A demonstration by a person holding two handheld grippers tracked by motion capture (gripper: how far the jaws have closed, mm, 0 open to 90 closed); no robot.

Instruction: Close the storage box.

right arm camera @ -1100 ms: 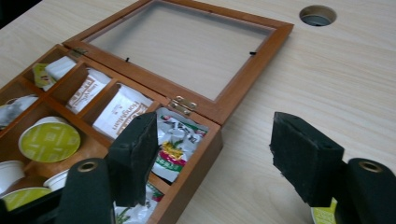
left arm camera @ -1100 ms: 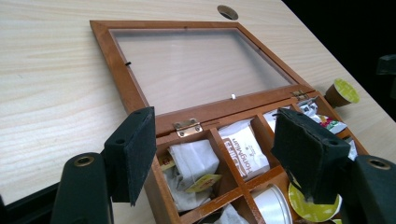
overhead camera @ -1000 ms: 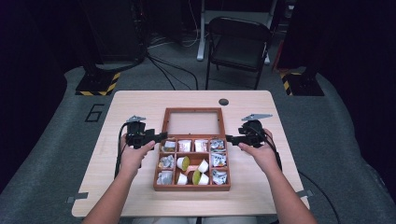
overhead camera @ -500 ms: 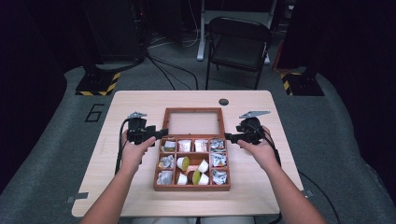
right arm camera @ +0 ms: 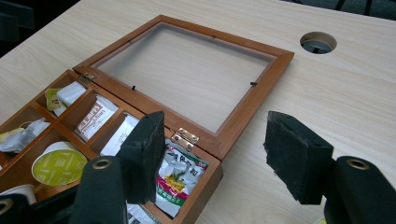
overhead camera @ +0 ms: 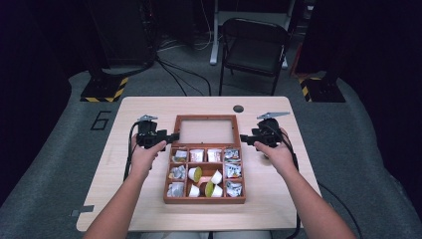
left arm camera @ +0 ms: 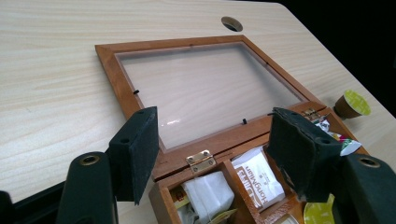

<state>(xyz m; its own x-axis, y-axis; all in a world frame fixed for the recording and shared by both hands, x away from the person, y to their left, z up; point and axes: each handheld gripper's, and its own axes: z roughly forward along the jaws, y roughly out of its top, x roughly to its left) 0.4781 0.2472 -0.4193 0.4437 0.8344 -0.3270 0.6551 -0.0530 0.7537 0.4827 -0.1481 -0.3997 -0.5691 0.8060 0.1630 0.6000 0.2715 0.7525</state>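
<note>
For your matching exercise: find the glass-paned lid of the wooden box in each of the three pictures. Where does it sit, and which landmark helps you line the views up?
High view: the lid lies flat at centre, behind the compartments.
Left gripper view: lid fills the middle, above the jaws.
Right gripper view: lid lies upper centre.
Shared landmark: the round table hole beyond the lid.

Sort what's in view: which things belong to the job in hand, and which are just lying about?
In the job:
- wooden tea box, open
- its glass lid, laid flat on the table
- left gripper, open beside the lid
- right gripper, open beside the lid

Lying about:
- folding chair
- floor cables
- table's cable hole
</note>
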